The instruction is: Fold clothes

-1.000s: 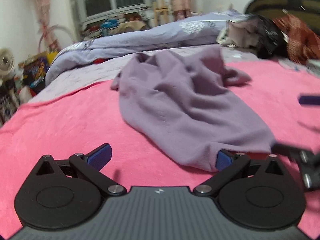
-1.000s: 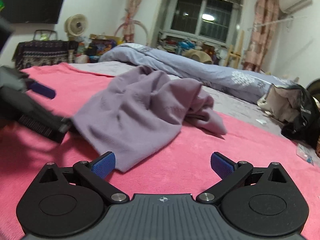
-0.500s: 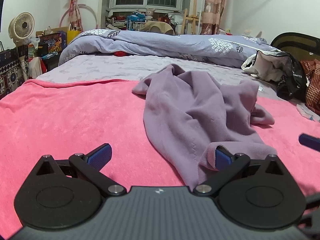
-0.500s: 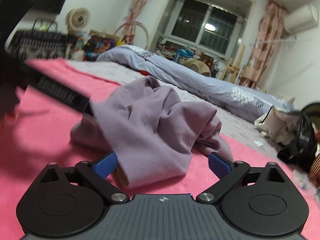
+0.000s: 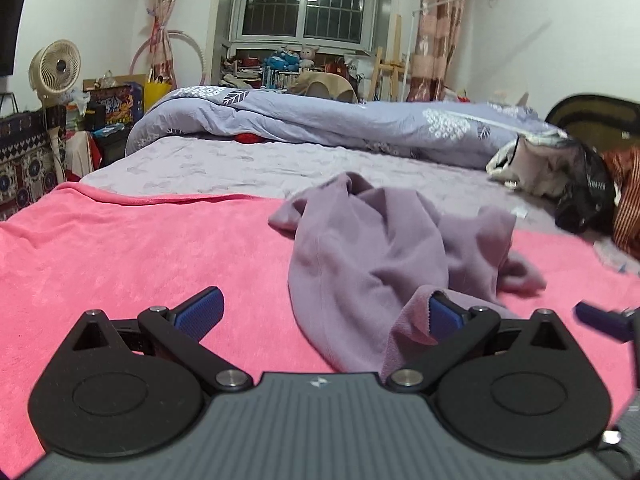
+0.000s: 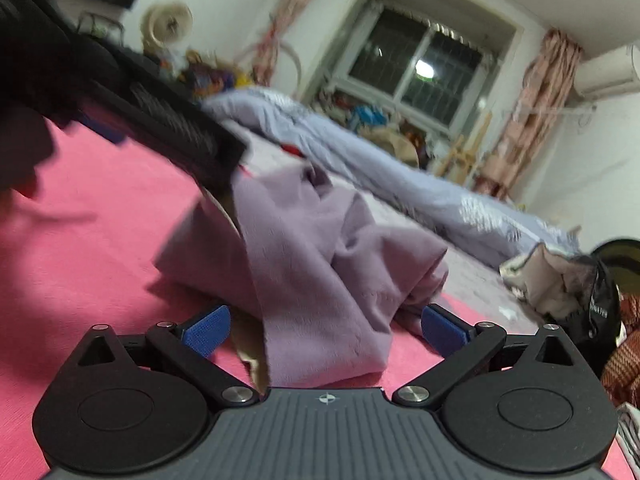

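While the lilac garment is being kept crumpled on the pink blanket, both the left gripper and right gripper are being held wide, cloth lying between their fingers

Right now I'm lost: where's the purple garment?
The purple garment lies bunched on the pink blanket, its near edge between the left hand-held gripper's open fingers.

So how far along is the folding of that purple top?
Barely begun. No fold shows: the crumpled lilac fleece garment lies in a heap on the pink plush blanket. Both jaws are open; the left hand-held gripper has the near hem draped over one finger, and the right hand-held gripper straddles another edge. Spreading flat and all folding remain.
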`<act>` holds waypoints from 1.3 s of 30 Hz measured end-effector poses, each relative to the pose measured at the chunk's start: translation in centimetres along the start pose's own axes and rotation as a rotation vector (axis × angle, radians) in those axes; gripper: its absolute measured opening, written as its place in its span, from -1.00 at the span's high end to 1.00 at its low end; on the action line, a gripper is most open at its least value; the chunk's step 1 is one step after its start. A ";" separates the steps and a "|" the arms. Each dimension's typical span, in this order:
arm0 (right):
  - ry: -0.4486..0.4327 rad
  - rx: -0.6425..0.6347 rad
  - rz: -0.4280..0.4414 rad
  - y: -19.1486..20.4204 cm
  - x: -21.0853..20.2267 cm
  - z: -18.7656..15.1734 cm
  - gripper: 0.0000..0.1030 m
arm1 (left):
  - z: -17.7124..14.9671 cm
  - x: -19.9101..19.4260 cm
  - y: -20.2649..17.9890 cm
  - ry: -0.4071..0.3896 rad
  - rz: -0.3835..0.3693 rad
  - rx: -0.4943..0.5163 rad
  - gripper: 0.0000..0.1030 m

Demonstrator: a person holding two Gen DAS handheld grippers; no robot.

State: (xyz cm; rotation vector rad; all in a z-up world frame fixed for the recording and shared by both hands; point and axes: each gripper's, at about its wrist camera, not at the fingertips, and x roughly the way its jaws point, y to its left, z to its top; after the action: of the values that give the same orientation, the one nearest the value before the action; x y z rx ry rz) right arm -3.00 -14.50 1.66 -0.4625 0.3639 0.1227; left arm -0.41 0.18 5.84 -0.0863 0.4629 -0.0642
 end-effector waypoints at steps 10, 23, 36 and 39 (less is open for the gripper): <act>0.071 0.213 -0.331 -5.2 1.3 -1.4 -1.00 | -0.5 0.3 0.0 0.008 -0.021 0.006 -1.00; 0.105 0.071 -0.443 -4.8 3.9 -0.2 -1.00 | 2.3 -0.9 0.6 -0.055 -0.053 -0.038 -0.98; -0.156 0.240 -0.212 -11.2 -0.2 0.3 -1.00 | -4.0 -2.6 -9.9 -0.015 -0.276 0.378 -0.99; -0.160 0.247 -0.196 -11.5 -0.7 0.2 -1.00 | -3.9 -2.1 -11.8 -0.054 -0.231 0.415 -1.00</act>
State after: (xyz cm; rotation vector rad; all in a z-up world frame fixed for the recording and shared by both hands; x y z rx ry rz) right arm -1.34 -24.65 6.90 -0.2396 0.1717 -0.0753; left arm -4.53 -11.62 4.45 0.2664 0.3761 -0.3815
